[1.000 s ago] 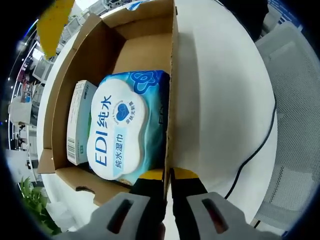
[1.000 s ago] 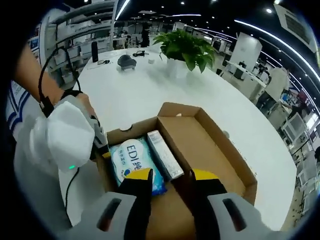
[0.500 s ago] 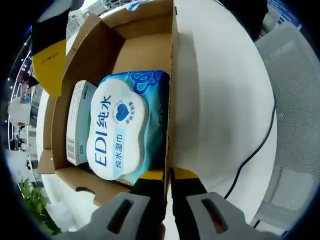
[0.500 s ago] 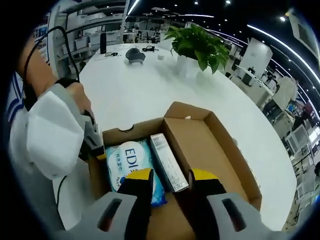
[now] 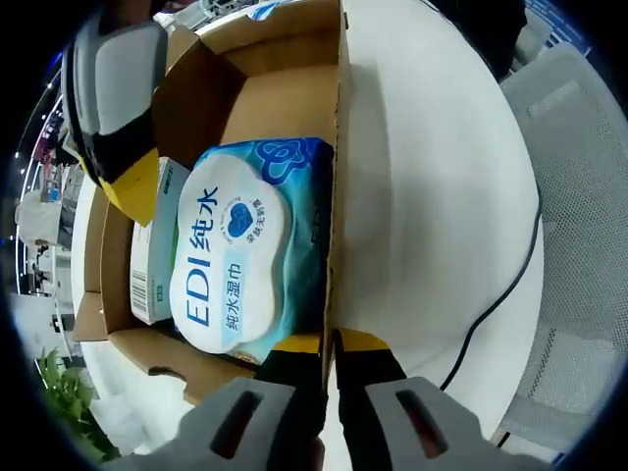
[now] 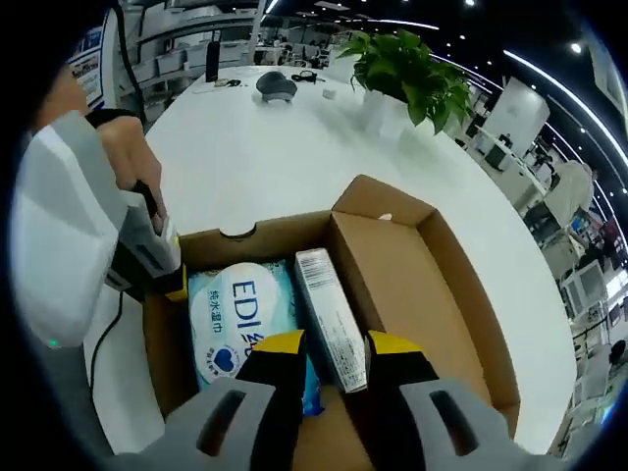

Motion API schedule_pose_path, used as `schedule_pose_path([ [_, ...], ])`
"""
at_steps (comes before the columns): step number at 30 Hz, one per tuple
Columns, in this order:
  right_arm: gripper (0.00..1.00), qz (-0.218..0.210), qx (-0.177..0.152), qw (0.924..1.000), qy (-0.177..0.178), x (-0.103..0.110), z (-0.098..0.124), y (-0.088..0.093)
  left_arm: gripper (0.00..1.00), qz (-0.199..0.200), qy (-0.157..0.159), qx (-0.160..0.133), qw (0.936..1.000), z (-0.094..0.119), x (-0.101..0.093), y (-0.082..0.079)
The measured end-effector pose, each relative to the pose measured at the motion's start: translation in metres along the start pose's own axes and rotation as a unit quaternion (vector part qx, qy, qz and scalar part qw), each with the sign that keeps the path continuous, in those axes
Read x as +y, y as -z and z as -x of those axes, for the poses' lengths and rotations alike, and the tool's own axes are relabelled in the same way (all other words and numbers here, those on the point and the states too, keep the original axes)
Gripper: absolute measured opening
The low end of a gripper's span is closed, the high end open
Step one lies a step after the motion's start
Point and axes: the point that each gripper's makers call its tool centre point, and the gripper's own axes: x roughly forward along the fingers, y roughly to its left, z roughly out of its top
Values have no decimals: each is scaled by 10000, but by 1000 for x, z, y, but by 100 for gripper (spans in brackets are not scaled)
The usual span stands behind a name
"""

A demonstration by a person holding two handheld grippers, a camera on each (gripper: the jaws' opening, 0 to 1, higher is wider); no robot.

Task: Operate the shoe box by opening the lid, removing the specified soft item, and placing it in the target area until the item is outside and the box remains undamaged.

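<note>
The left gripper [image 5: 329, 345] sits low with its yellow-tipped jaws pressed together on the box wall [image 5: 335, 226], its white body gripped by the person's hand [image 6: 132, 162] as seen in the right gripper view. The right gripper [image 6: 332, 351] hangs over the open box with its jaws parted and nothing between them. In the left gripper view that same gripper reaches in from the upper left, tip pointing down.

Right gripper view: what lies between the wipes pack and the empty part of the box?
A slim carton stands beside the wipes pack, then bare box floor.
</note>
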Motion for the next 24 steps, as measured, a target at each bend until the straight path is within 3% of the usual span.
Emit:
schedule_pose_path([
  [6,23,188,59,9998,29,-5,-12,1,2,-14,7,19,10000,0,0,1],
  [7,21,89,65,9999,-13,-5,-15,2,2,-11,12,20,10000,0,0,1],
  [8,23,-91,136,9995,-275,3,-18,7,2,-10,14,25,10000,0,0,1],
  [10,21,159,102,9997,-166,-2,-19,6,2,13,18,8,10000,1,0,1],
  [11,21,189,221,9994,-207,0,-19,9,2,-21,3,8,10000,1,0,1],
  [14,19,246,179,9993,-196,-1,-21,8,2,-162,-21,-18,9999,1,0,2],
  [24,17,74,156,9997,-175,-6,-18,10,2,-147,-14,-22,9999,2,5,2],
])
